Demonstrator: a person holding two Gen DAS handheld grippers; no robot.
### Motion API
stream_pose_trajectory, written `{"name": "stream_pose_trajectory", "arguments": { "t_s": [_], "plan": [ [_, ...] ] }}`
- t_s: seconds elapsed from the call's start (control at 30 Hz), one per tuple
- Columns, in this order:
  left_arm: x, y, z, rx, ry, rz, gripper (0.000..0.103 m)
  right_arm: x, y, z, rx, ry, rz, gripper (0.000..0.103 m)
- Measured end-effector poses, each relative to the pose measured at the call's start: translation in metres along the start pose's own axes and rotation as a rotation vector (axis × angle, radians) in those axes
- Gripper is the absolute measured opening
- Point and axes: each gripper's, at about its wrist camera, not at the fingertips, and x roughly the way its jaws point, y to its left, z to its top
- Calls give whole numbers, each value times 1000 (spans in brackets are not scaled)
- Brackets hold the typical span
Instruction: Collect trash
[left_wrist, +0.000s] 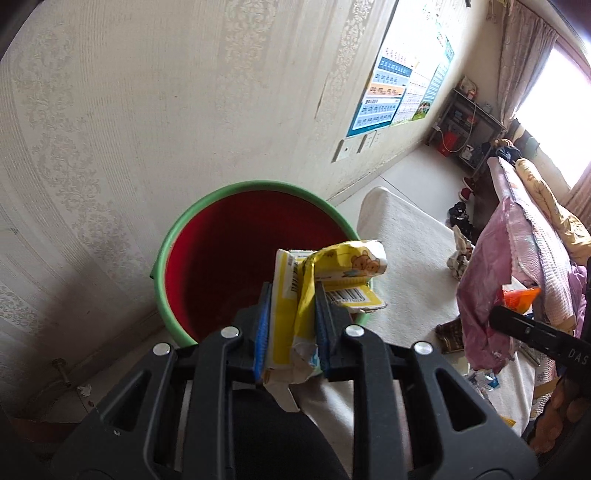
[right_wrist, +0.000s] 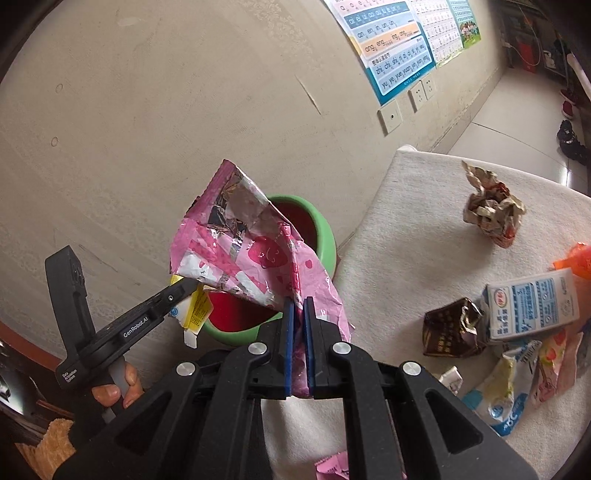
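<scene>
Wrappers like these are light, crinkly and slippery, so pinch a flat edge. Your left gripper (left_wrist: 291, 328) has its jaws clamped on the yellow carton (left_wrist: 295, 291) above the green bin (left_wrist: 177, 236); your right gripper (right_wrist: 298, 347) has its jaws closed on the pink wrapper (right_wrist: 255, 254) beside it.

Two black plastic claws, each with blue pads (right_wrist: 289, 347) on its inner faces and round silver screws (right_wrist: 258, 348) along its linked arms. The left claw (right_wrist: 186, 291) carries white lettering reading "GenRobot.AI". A bare hand (right_wrist: 118, 387) grips its handle.
</scene>
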Motion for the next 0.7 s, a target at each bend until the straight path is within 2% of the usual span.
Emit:
{"name": "stream_pose_trajectory", "arguments": {
  "t_s": [0.23,0.33,0.37,0.4,0.43,0.47,0.7],
  "plan": [
    [12,36,10,-71,17,64,20,61,28,26,-2,74,18,6],
    [16,44,13,-93,13,85,24,74,41,33,-8,81,21,9],
    [16,47,13,-102,10,90,33,75,45,33,-17,79,23,13],
    [17,49,13,-110,7,90,48,76,48,35,-24,76,22,27],
    [17,48,14,-118,-1,92,55,74,50,36,-25,65,20,35],
    [16,48,13,-122,-10,94,58,71,50,37,-23,50,26,45],
    [7,30,1,-80,-19,86,61,19,39,28,-66,-31,12,51]
  ]
}}
